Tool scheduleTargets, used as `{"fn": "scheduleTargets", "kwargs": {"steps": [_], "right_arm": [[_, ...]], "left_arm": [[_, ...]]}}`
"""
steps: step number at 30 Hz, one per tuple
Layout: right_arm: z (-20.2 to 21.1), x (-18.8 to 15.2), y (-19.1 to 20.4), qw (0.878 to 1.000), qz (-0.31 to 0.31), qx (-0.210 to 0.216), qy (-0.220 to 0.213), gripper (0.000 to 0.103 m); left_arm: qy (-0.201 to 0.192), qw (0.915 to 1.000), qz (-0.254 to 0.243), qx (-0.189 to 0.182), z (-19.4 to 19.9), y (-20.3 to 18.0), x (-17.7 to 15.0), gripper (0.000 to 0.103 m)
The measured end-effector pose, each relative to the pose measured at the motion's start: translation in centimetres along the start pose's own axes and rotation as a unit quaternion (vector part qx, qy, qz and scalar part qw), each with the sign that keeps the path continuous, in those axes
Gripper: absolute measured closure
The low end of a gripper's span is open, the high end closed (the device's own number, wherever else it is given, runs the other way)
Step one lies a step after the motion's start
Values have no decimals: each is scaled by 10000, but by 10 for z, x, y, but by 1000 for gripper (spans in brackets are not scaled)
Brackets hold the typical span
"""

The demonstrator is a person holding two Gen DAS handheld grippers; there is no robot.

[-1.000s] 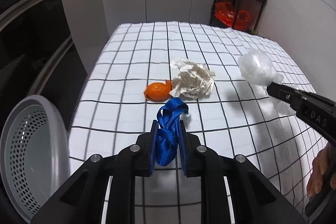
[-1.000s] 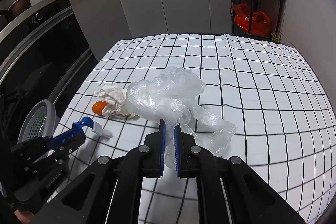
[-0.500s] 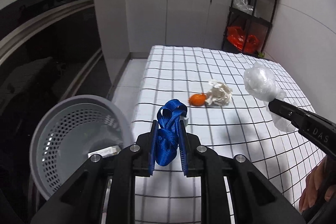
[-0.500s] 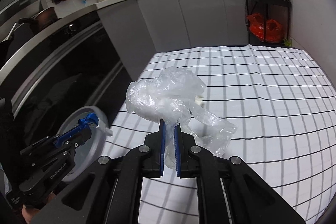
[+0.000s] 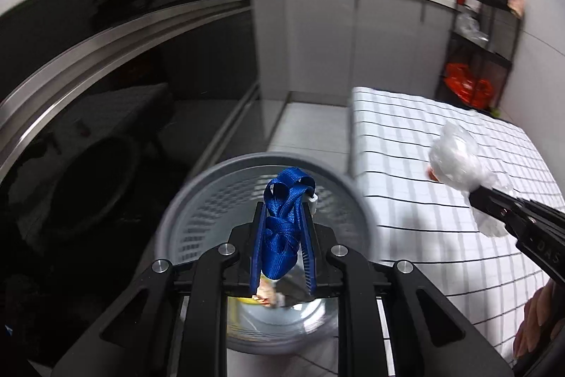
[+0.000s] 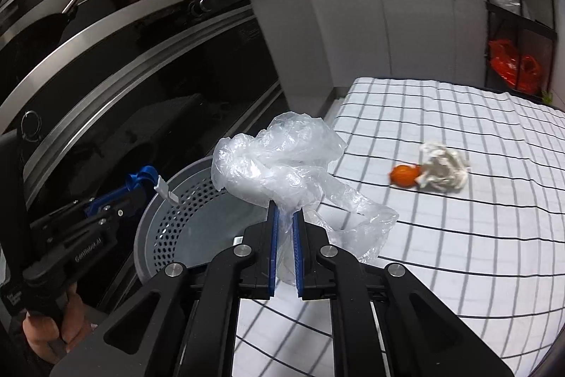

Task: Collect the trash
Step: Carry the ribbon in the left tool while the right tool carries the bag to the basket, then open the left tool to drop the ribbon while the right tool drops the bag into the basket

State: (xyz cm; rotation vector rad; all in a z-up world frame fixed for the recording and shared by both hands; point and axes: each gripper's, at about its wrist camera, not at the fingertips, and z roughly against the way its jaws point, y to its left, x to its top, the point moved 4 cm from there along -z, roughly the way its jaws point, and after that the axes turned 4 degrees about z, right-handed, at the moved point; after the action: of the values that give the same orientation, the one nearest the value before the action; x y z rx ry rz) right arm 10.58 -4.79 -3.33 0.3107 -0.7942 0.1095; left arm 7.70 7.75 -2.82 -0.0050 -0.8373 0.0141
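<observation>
My left gripper [image 5: 284,214] is shut on a bunched blue strap [image 5: 282,232] and holds it above the open grey perforated bin [image 5: 197,200]. Some trash lies in the bin's bottom [image 5: 265,294]. My right gripper [image 6: 285,214] is shut on a crumpled clear plastic bag [image 6: 279,161], held over the table's left edge beside the bin [image 6: 169,221]. The right gripper and bag also show in the left wrist view [image 5: 455,161]. An orange peel [image 6: 404,175] and a crumpled white paper [image 6: 445,170] lie on the checked tablecloth [image 6: 459,253].
The bin stands on the floor left of the table. A dark oven front [image 6: 141,87] and grey cabinets [image 6: 353,23] run along the left and back. A black shelf rack with a red bag [image 6: 512,66] stands at the far right.
Both grippers swung left, away from the table's middle. The left gripper with the strap now hangs over the bin. The right gripper carried the bag to the table's left edge.
</observation>
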Motion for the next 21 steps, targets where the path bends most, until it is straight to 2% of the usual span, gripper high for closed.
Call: {"fn": "scheduleTargets", "kwargs": {"steps": [5, 17, 21], "right_arm": [[-25, -1, 26, 9995, 219, 110, 204, 95], [-78, -6, 53, 9960, 390, 368, 713, 95], [-84, -10, 60, 9948, 461, 434, 798, 95]], "left_arm": [[181, 9995, 260, 69, -18, 24, -3, 84], [482, 9980, 344, 203, -43, 34, -13, 83], [522, 9974, 453, 197, -43, 42, -15, 80]]}}
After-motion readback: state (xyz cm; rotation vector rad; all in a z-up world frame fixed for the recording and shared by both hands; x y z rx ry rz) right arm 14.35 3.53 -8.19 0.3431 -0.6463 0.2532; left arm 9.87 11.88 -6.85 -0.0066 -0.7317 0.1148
